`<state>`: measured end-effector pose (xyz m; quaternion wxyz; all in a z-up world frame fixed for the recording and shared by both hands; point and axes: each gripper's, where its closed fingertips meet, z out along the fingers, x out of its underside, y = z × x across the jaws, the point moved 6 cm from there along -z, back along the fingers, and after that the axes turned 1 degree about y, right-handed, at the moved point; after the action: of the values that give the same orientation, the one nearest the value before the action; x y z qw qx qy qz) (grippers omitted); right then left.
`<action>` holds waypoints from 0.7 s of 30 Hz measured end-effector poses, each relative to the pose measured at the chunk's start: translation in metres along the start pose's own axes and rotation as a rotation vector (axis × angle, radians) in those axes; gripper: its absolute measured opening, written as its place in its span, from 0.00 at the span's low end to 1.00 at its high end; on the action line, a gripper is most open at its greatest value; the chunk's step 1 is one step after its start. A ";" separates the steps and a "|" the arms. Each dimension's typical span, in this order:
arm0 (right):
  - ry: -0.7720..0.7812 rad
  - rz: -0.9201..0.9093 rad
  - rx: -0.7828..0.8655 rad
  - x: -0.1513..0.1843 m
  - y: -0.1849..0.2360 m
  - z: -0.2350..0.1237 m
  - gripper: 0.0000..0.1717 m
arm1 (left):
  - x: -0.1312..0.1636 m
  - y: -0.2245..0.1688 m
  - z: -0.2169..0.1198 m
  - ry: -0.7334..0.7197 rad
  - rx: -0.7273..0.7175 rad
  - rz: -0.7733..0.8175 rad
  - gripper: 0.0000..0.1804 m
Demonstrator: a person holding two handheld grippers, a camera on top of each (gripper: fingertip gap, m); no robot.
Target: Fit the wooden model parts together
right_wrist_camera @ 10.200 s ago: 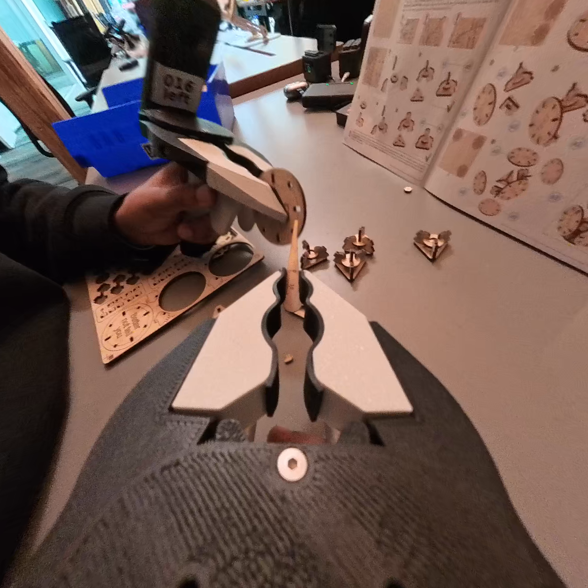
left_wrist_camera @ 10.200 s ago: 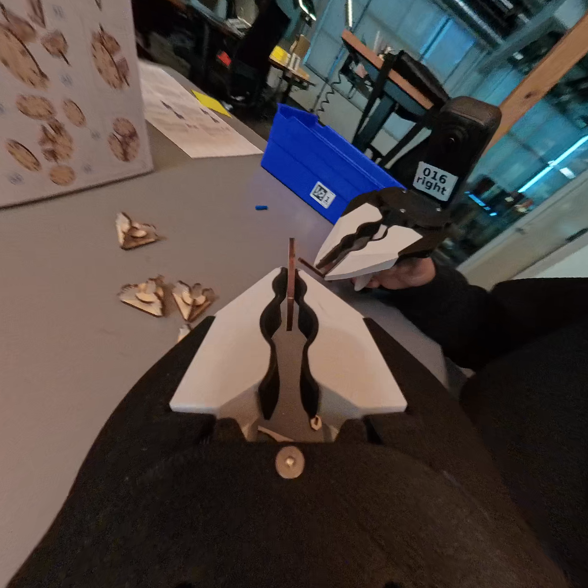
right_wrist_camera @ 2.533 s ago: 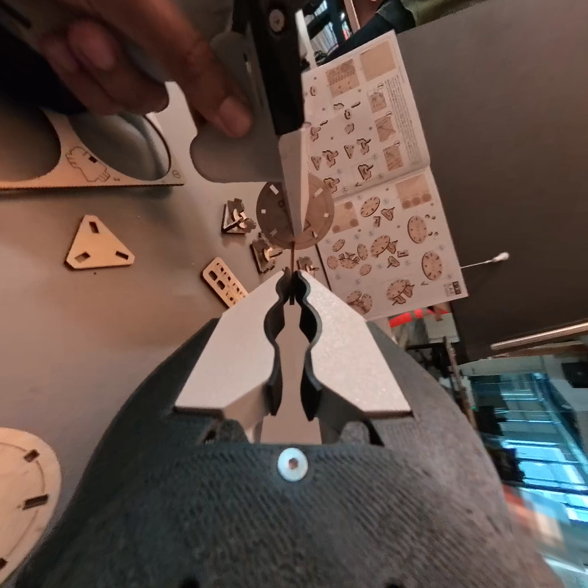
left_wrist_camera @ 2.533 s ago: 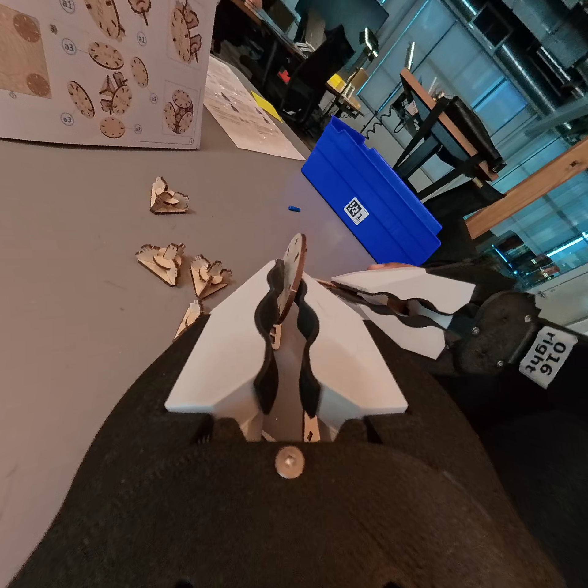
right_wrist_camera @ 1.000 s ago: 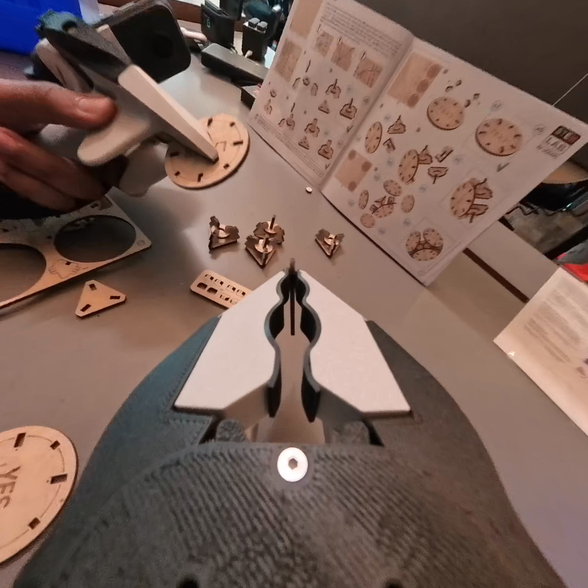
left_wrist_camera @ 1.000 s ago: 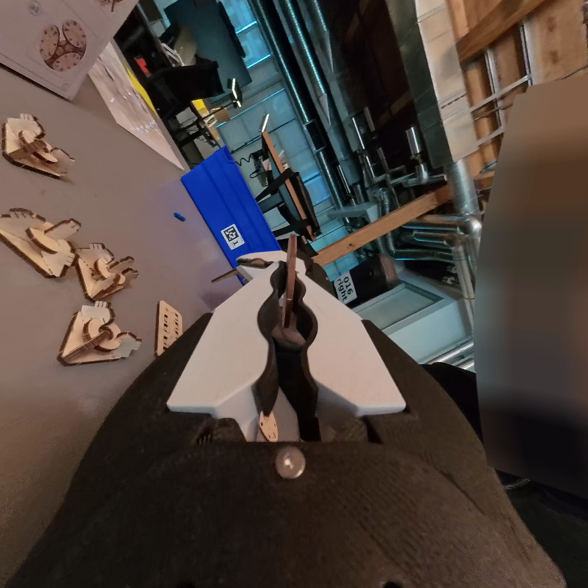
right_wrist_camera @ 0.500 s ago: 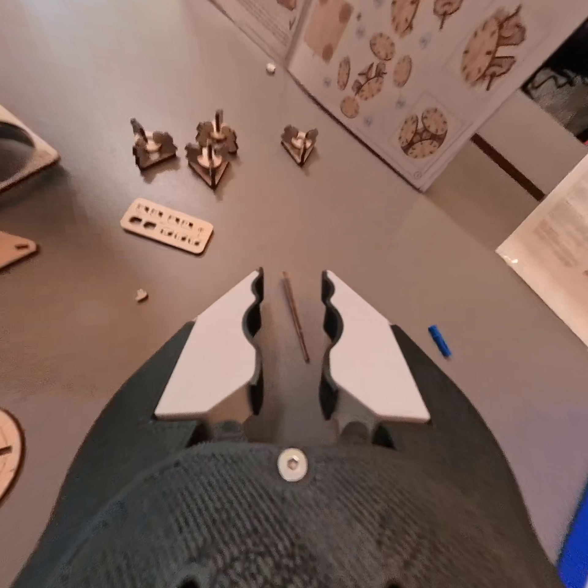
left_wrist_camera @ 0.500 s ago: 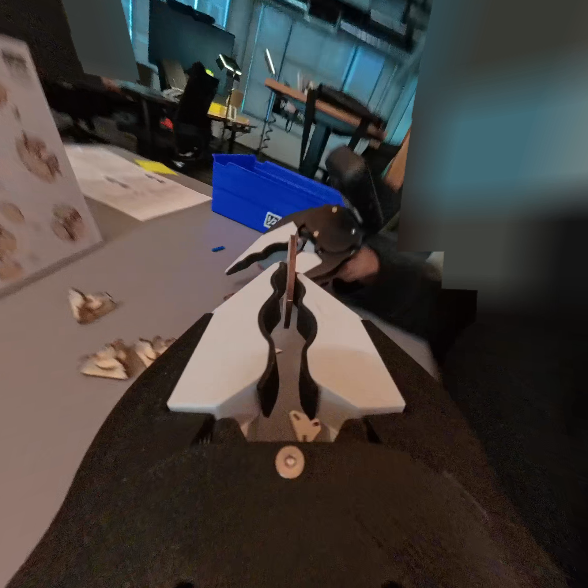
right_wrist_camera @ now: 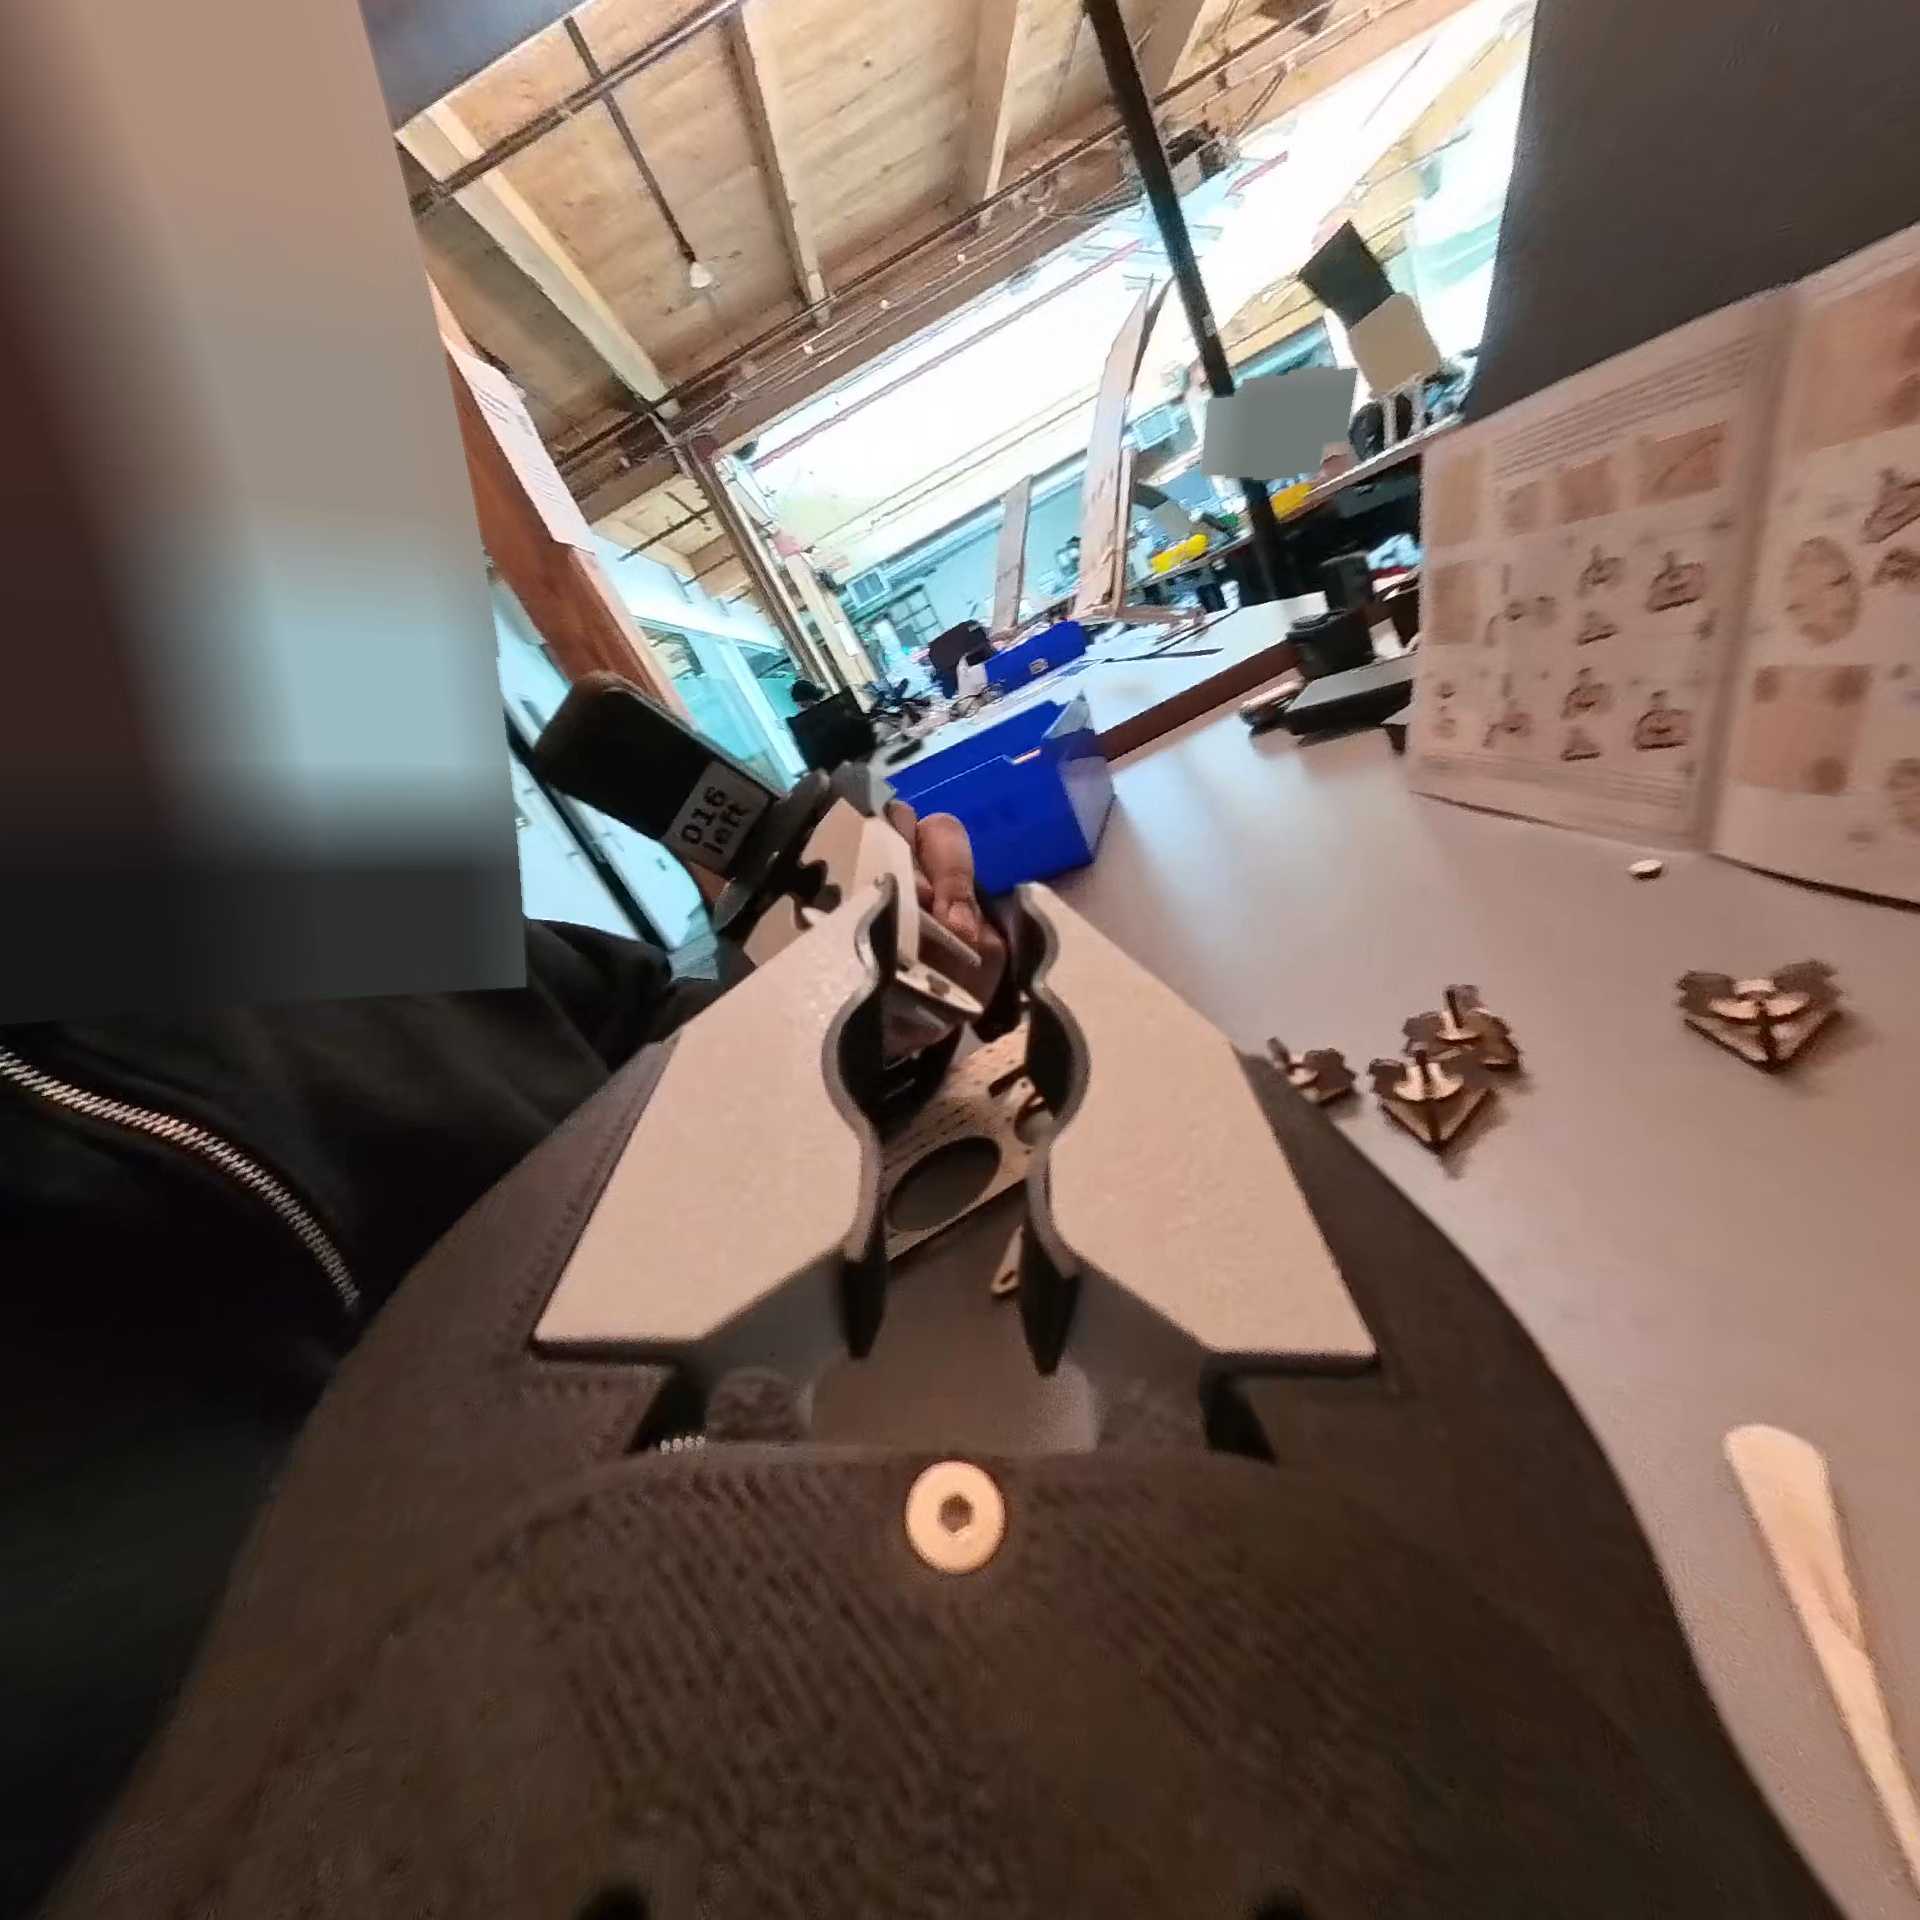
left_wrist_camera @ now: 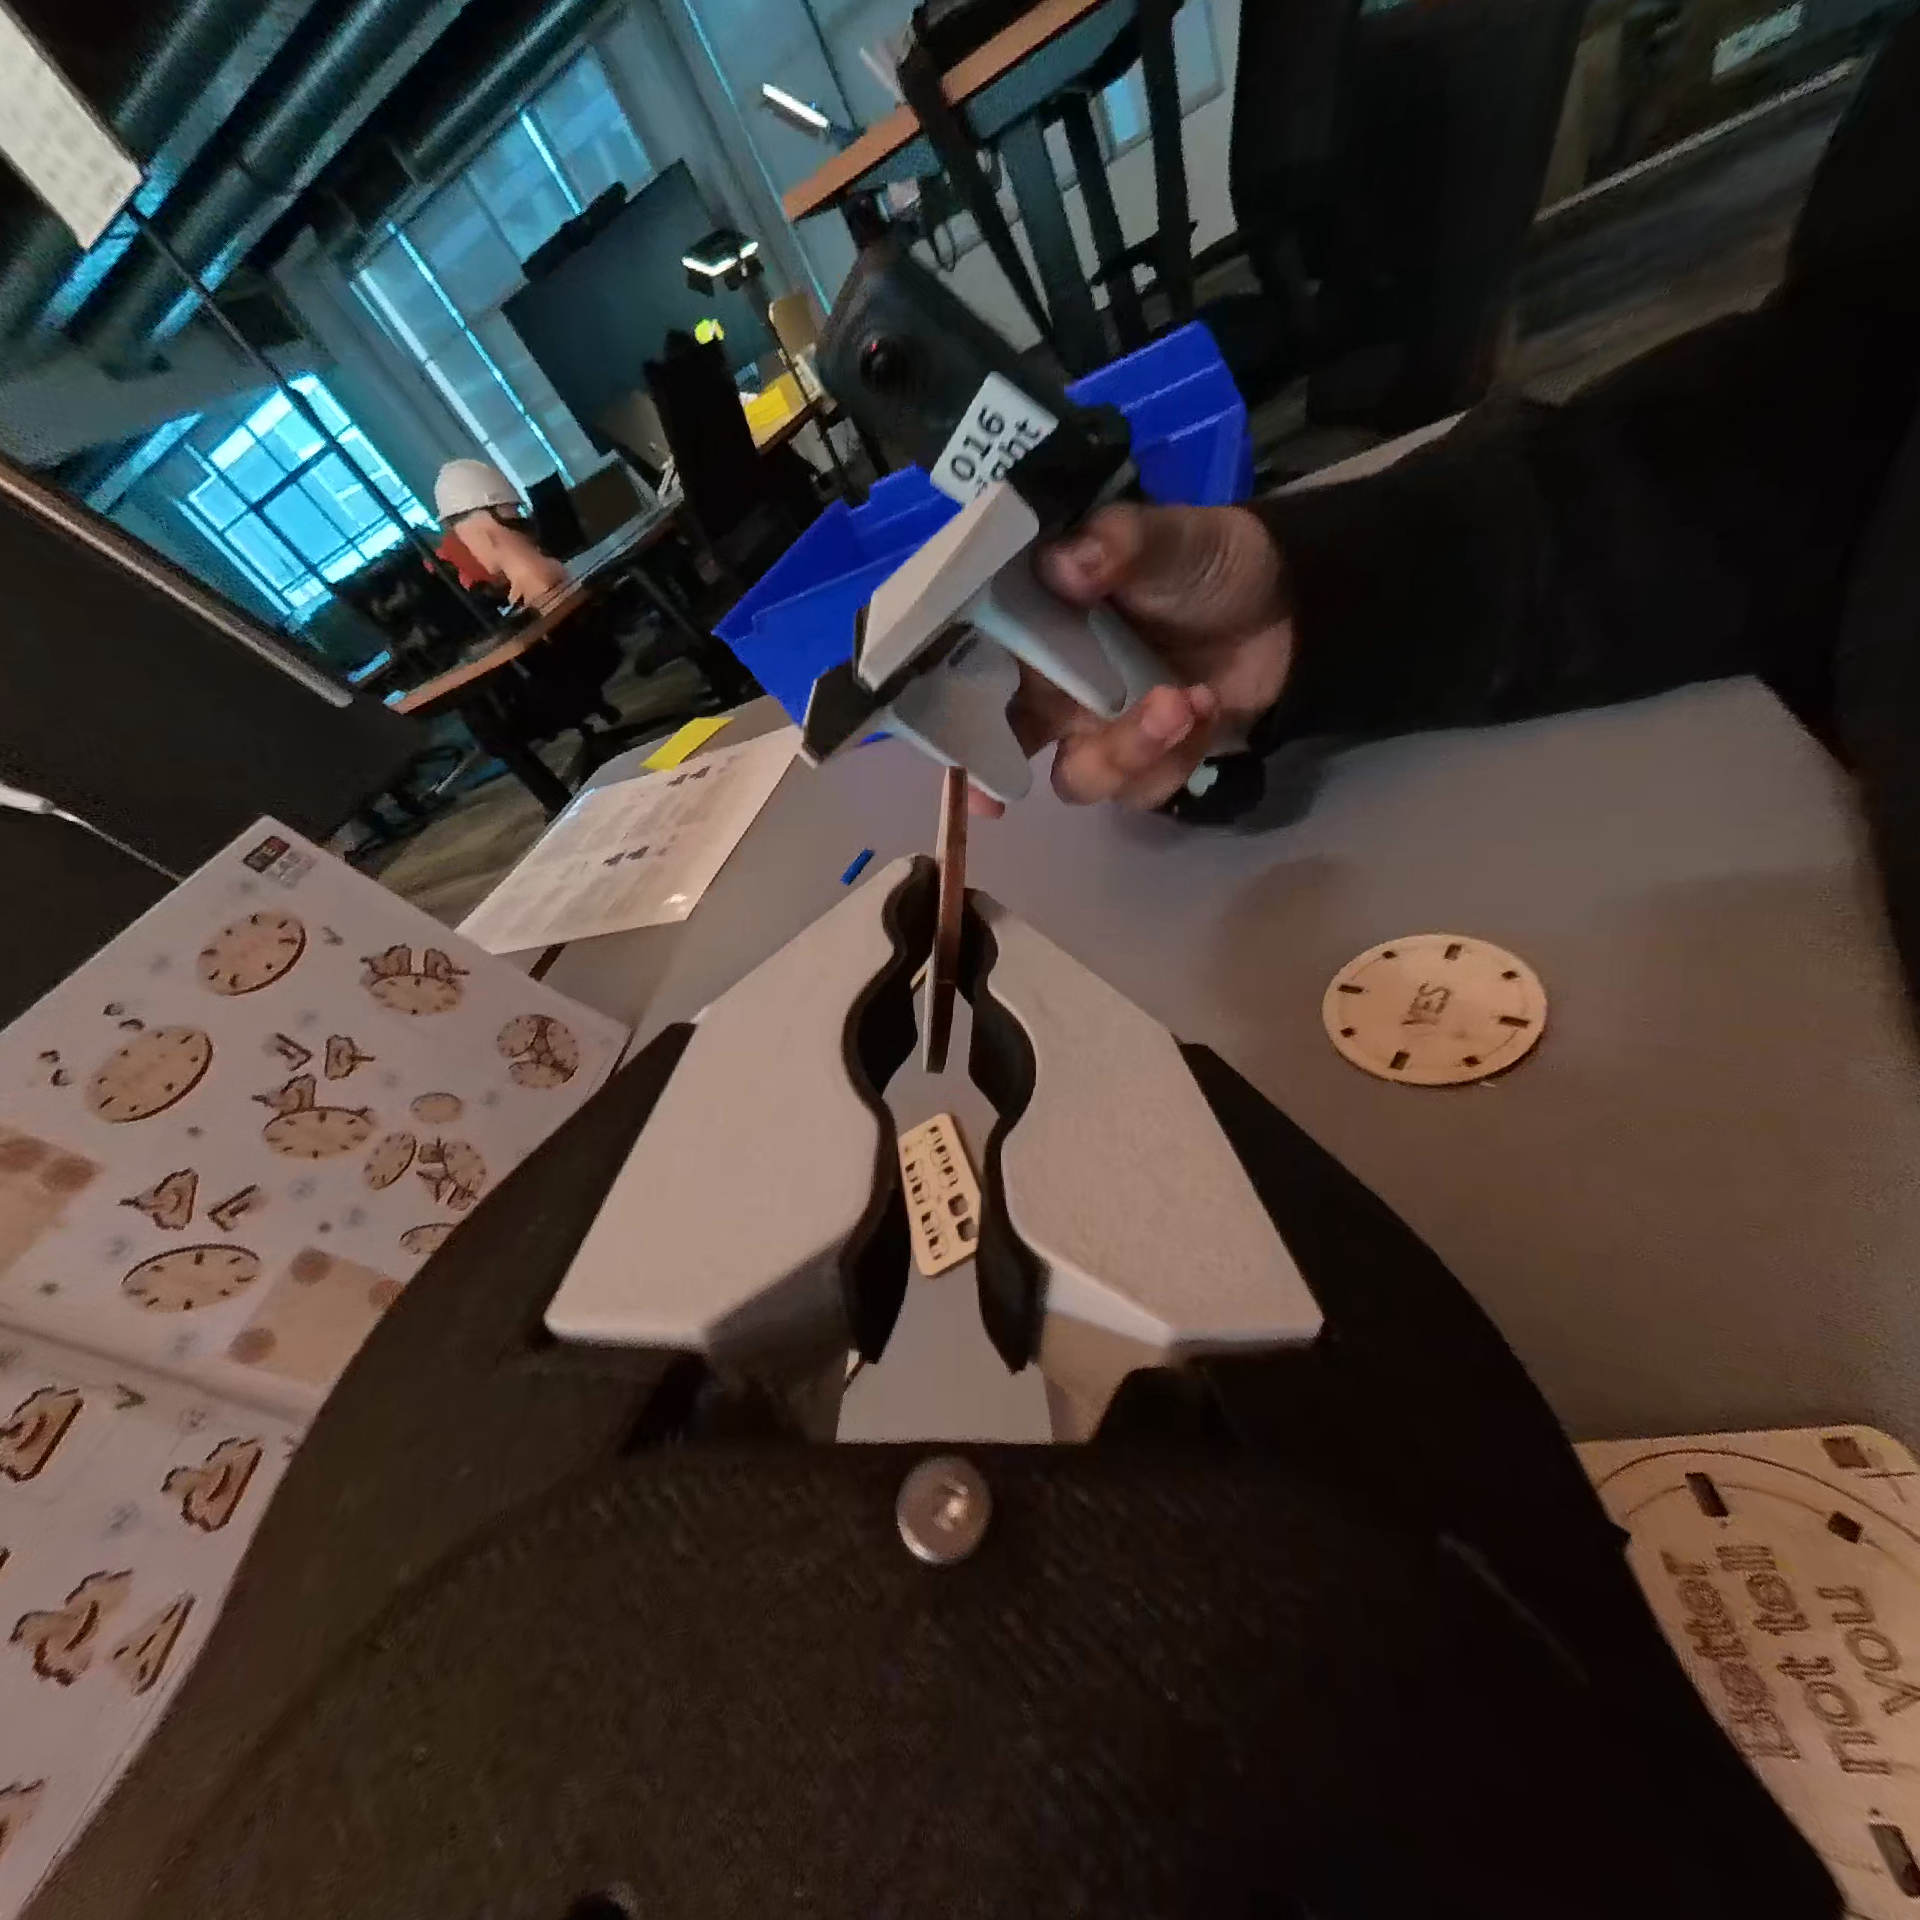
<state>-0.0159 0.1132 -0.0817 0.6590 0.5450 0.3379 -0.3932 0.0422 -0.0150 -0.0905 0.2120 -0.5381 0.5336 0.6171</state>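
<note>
Jaws of left gripper (left_wrist_camera: 940,914) on thin wooden disc (left_wrist_camera: 943,935) — right gripper (right_wrist_camera: 951,925) bare.

The right gripper (left_wrist_camera: 914,717) hangs close in front of the left gripper (left_wrist_camera: 943,894), blocking the way ahead. To the right the grey table (left_wrist_camera: 1662,883) is open, with only a flat wooden disc (left_wrist_camera: 1434,1010) lying there.

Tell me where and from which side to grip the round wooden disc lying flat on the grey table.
Grip the round wooden disc by its rim, coming in low from the side, probably after sliding it to the grey table edge. It is thin and lies flat, so no face is open to a pinch from above.
</note>
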 end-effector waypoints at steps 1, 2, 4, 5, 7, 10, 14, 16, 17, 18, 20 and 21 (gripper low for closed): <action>0.009 0.023 -0.023 0.003 0.000 0.001 0.10 | -0.001 -0.001 0.000 -0.004 0.007 -0.002 0.00; 0.021 0.058 -0.050 0.005 0.000 0.003 0.11 | -0.001 -0.001 -0.001 -0.001 0.009 0.004 0.00; 0.054 0.139 -0.082 0.011 -0.002 0.005 0.13 | 0.000 0.000 -0.001 0.023 -0.019 0.043 0.00; 0.065 0.169 -0.086 0.013 -0.004 0.006 0.13 | 0.001 0.000 -0.001 0.045 -0.036 0.079 0.00; 0.074 0.215 -0.052 0.016 -0.011 0.007 0.10 | 0.005 -0.002 0.001 0.109 -0.077 0.177 0.00; 0.071 0.246 -0.009 0.018 -0.018 0.006 0.06 | 0.014 -0.008 0.006 0.214 -0.104 0.325 0.00; 0.160 0.179 0.102 0.027 -0.023 0.010 0.03 | 0.027 -0.017 0.015 0.375 -0.135 0.529 0.00; 0.237 0.114 0.166 0.035 -0.024 0.014 0.04 | 0.032 -0.023 0.020 0.436 -0.140 0.624 0.00; 0.269 0.087 0.193 0.038 -0.024 0.016 0.04 | 0.034 -0.027 0.022 0.456 -0.140 0.666 0.00; 0.297 0.066 0.212 0.041 -0.024 0.017 0.04 | 0.036 -0.029 0.024 0.472 -0.146 0.703 0.00; 0.341 0.045 0.232 0.046 -0.024 0.019 0.04 | 0.038 -0.031 0.027 0.507 -0.166 0.758 0.00; 0.361 0.041 0.243 0.049 -0.025 0.019 0.04 | 0.039 -0.031 0.027 0.518 -0.173 0.770 0.00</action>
<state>-0.0154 0.0849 -0.1321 0.5252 0.6885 0.3894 -0.3138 0.0431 0.0074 -0.1429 -0.2183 -0.4530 0.6761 0.5385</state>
